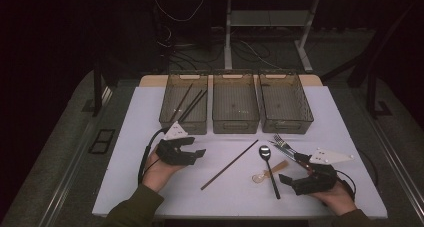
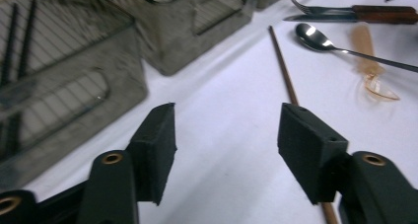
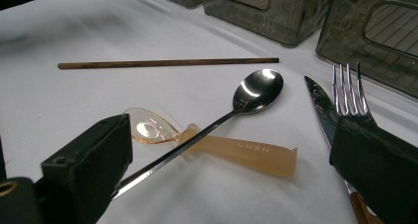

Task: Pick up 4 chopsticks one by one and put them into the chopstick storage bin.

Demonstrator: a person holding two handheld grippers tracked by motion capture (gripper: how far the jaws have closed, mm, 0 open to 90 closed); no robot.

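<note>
The left gripper hovers low over the worktop, jaws spread with nothing between them, just left of the lone chopstick that lies diagonally mid-worktop. In the left gripper view that chopstick runs under the right-hand jaw, so the stick is beside the gap and not in it. The left bin at the far edge already holds other chopsticks, which looks like where this one belongs.

The right gripper rests near the right edge, jaws also spread and empty, with a steel spoon lying across an amber plastic spoon ahead of it, and a fork and knife to its right.

The main risk is a missed pinch: closing from this offset would probably clip the stick's side and roll it (it is thin and round). Jaws coming down too steeply could press it flat to the worktop instead of catching it. A grip far from its middle may let it droop and catch the bin's wall.
</note>
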